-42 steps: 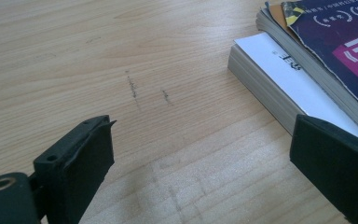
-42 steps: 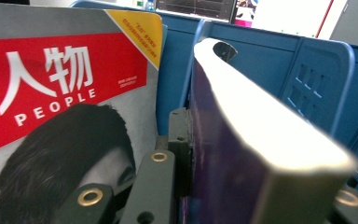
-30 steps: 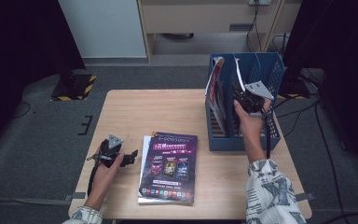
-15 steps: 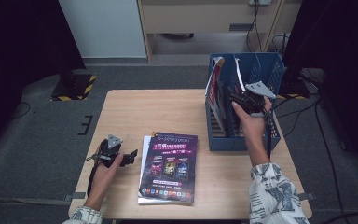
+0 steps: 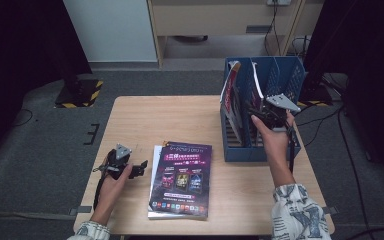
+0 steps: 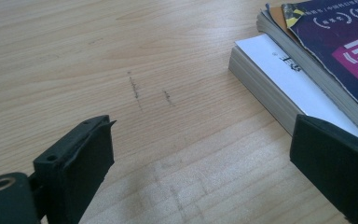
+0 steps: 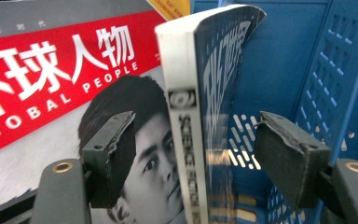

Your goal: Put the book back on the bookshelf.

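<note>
The right gripper (image 5: 260, 116) sits at the blue file rack (image 5: 290, 75) on the right side of the tabletop (image 5: 180, 115). Its jaws have just been opening and now stand released, with a blue-covered book (image 7: 200, 121) upright between them and clear of both fingers (image 7: 116, 149). The book stands in the rack beside a red-titled magazine (image 7: 51, 84), long axis vertical, spine towards the camera. The left gripper (image 5: 137, 167) rests near the left edge of the stack of books (image 5: 182, 177), fingers (image 6: 86, 154) spread apart on nothing (bare wood between them). The stack lies flat, long axis running away from the person, just to the right of the left gripper, making the left hand nearer for the next pick.
</note>
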The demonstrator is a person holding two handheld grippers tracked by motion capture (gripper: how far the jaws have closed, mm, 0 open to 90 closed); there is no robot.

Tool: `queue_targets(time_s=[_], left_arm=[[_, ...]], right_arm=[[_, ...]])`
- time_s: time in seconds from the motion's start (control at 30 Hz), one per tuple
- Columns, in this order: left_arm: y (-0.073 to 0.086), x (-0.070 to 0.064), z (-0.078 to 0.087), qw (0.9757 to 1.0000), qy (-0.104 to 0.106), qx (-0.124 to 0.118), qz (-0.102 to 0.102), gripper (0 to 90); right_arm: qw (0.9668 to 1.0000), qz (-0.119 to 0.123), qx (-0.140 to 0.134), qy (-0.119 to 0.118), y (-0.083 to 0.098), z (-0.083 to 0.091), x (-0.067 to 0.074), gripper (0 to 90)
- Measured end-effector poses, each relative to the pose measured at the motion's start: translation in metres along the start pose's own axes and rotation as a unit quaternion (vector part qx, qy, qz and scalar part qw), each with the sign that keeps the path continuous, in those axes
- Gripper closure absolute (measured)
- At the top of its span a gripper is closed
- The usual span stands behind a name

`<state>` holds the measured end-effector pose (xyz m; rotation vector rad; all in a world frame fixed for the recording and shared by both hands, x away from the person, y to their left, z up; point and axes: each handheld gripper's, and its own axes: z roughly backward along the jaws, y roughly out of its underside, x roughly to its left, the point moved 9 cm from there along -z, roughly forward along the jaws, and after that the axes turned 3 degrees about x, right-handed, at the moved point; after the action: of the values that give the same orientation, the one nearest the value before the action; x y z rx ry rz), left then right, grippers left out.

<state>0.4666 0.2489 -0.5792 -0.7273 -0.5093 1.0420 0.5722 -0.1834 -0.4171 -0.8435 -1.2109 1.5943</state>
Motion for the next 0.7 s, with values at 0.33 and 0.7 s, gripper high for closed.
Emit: queue_targets(time_s=[0.33,0.7], left_arm=[[-0.001,-0.002,0.0,1.0,0.0,0.0,-0.002,5.6],[-0.001,-0.001,0.0,1.0,0.003,-0.001,0.0,5.6]], right_arm=[[1.0,-0.005,0.007,-0.002,0.013,0.011,0.0,28.7],[0.9999,-0.004,0.009,-0.012,0.025,0.025,0.0,29.8]])
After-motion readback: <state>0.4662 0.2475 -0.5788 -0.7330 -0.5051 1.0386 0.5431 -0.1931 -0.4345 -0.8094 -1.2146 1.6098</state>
